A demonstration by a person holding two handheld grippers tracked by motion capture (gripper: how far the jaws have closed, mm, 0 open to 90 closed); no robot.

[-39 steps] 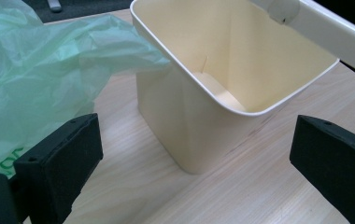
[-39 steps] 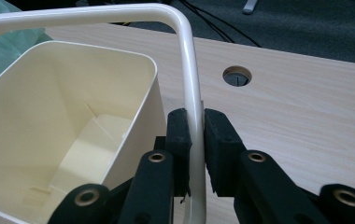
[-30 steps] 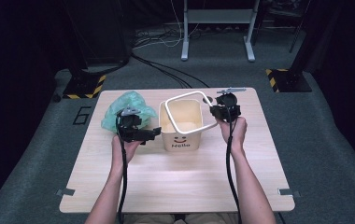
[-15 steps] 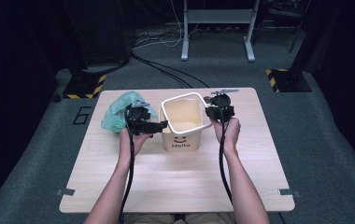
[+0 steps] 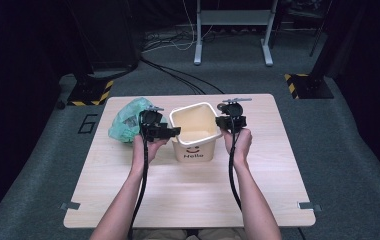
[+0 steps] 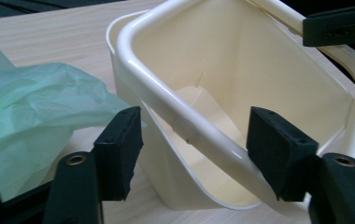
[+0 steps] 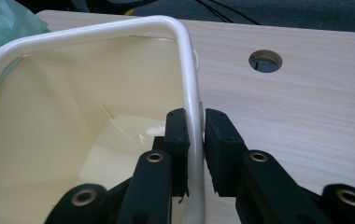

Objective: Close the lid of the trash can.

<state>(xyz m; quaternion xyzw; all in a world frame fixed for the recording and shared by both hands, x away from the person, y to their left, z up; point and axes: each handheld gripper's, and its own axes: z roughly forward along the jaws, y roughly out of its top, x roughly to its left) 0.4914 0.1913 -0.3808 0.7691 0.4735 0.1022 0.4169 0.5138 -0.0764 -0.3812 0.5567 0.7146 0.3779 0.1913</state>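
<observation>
Bin [image 5: 194,131] sits pretty much in the middle of the wooden counter [image 5: 188,195], cream plastic with a little smiley and "Hello" on the side facing the person, and it looks tipped a bit. Right tongs [image 5: 226,121] are clamped on its right-hand rim; in the right gripper view [image 7: 196,140] both black pads squeeze the rounded lip from either side, one pad inside the bin, one outside. Left tongs [image 5: 170,132] are at the bin's left rim and have just been closing: in the left gripper view [image 6: 194,154] the rim runs between the two pads, but there's clearly a gap on both sides, so they're about half open and not gripping anything. Crumpled green plastic bag [image 5: 126,120] lies on the counter just left of the bin, right behind the left tongs, and it shows up beside the bin wall in the left gripper view [image 6: 31,112] too.
</observation>
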